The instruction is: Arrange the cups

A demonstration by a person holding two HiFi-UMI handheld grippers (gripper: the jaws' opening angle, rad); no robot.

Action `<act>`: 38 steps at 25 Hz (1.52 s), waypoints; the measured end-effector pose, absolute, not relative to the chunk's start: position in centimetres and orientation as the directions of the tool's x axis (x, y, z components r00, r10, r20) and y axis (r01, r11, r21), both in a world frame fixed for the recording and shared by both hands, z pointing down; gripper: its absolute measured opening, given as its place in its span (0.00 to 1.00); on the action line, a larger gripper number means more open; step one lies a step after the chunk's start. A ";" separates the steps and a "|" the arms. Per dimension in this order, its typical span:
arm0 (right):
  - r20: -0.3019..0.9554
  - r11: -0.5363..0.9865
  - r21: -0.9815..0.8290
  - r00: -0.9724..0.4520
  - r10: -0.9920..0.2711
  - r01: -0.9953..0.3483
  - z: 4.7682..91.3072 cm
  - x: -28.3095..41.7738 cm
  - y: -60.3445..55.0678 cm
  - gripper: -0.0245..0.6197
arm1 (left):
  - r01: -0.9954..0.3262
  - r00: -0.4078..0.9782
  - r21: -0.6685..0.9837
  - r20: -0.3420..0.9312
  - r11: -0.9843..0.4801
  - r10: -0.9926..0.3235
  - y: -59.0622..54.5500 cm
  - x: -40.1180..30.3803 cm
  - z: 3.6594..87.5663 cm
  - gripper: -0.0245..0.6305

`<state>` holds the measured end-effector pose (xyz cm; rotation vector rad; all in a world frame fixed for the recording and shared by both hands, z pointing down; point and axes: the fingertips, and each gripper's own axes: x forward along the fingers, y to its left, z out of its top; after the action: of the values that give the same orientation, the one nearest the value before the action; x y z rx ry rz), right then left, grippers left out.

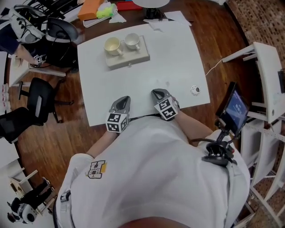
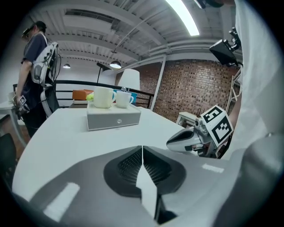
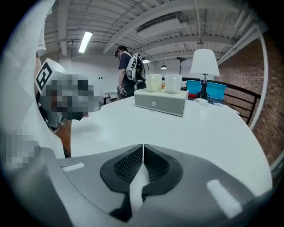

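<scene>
As they stand together, cream cup (image 1: 112, 45), white cup (image 1: 132, 41), atop grey box (image 1: 130, 59)

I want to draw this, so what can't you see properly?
Round thing, head view: too small to name.
Orange thing, head view: cut off by the top edge.
Table, head view: near edge partly hidden by the shirt.

A cream cup (image 1: 111, 45) and a white cup (image 1: 132, 41) (both empty) stand upright side by side on a grey box (image 1: 129, 59), well ahead of the left gripper (image 1: 124, 99) and the right gripper (image 1: 157, 93).
</scene>
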<state>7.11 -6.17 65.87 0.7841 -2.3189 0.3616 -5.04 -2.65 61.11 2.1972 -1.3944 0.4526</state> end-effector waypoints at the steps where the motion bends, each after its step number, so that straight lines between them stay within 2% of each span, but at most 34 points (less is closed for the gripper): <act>1: 0.667 0.786 -0.049 -0.605 -0.434 -0.617 66.0 7.1 -5.9 0.04 | -0.909 0.418 0.231 0.523 -0.348 -0.743 -2.6 -5.2 61.2 0.04; 19: 0.672 0.785 -0.019 -0.589 -0.449 -0.619 65.8 7.3 -6.2 0.04 | -0.912 0.409 0.272 0.532 -0.309 -0.741 -2.9 -5.5 61.7 0.04; 38: 0.659 0.783 0.007 -0.586 -0.472 -0.622 65.4 7.1 -6.5 0.04 | -0.901 0.434 0.261 0.544 -0.347 -0.718 -3.1 -5.0 62.0 0.04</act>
<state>7.13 -6.55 65.36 0.8086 -2.3068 0.2948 -5.03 -3.12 62.02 2.1649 -1.3589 0.4586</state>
